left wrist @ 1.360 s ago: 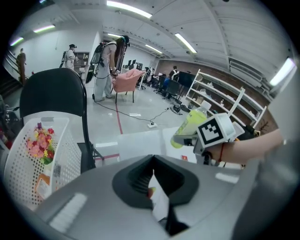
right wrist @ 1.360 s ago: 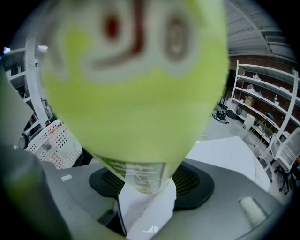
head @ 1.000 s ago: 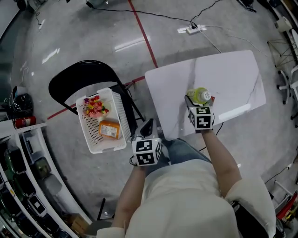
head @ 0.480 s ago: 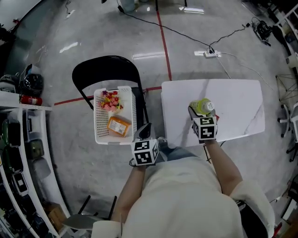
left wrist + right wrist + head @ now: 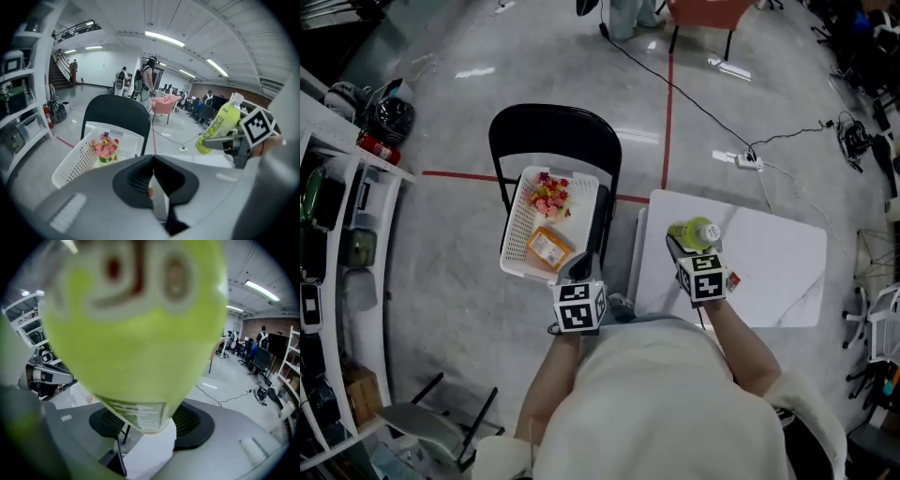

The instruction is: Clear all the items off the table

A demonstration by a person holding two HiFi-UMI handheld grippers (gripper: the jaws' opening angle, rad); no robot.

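Note:
A yellow-green bottle (image 5: pixel 695 232) lies on its side between the jaws of my right gripper (image 5: pixel 685 246), which is shut on it above the left end of the white table (image 5: pixel 769 272). In the right gripper view the bottle (image 5: pixel 136 329) fills most of the picture, just beyond my right gripper (image 5: pixel 152 423). The left gripper view shows the same bottle (image 5: pixel 218 125) at the right. My left gripper (image 5: pixel 583 268) is shut and empty, by the near right corner of the white basket (image 5: pixel 517 246). The basket sits on a black chair (image 5: pixel 553 131) and holds a flower bunch (image 5: pixel 548 197) and an orange packet (image 5: pixel 547 249).
Shelves (image 5: pixel 337 234) with gear line the left side, with a fire extinguisher (image 5: pixel 377 149) and a helmet (image 5: pixel 389 114) at their far end. A power strip (image 5: pixel 748 161) and cables lie on the floor beyond the table. A red floor line (image 5: pixel 667 94) runs past the chair.
Both grippers have moved left, and the head view has swung with them. The bottle, held throughout, has gone from the table's middle to its left end. My left gripper has neared the basket.

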